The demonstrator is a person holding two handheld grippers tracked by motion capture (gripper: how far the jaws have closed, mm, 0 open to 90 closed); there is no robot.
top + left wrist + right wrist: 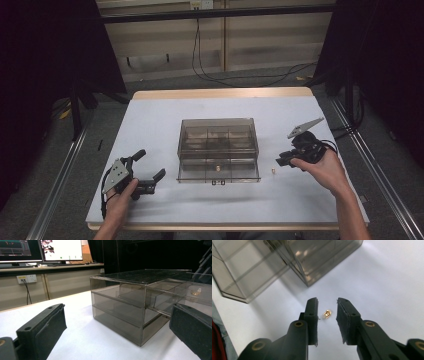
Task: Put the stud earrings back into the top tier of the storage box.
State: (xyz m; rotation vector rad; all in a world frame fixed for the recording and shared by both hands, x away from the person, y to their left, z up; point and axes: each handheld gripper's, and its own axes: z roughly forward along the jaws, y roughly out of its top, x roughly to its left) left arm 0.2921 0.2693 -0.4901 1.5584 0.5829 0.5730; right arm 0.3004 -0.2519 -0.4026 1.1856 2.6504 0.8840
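A smoky clear drawer box [218,134] stands mid-table, its lower drawer [218,170] pulled out toward me. A small brass piece [217,167] lies inside that drawer and appears as the brass piece [195,291] in the left gripper view. Another small brass piece [273,170] lies on the white table right of the box. My right gripper [280,159] is open and hovers over it. In the right gripper view this piece [327,314] sits between the two jaws of the right gripper [327,301], touching neither. My left gripper [149,164] stands wide open left of the box [140,302].
The white table [160,120] has a wooden far edge [220,93]. Cables [240,77] run over the floor behind it, and metal rails [60,175] flank both sides. Monitors [61,250] and a wall socket [27,278] stand beyond the table in the left gripper view.
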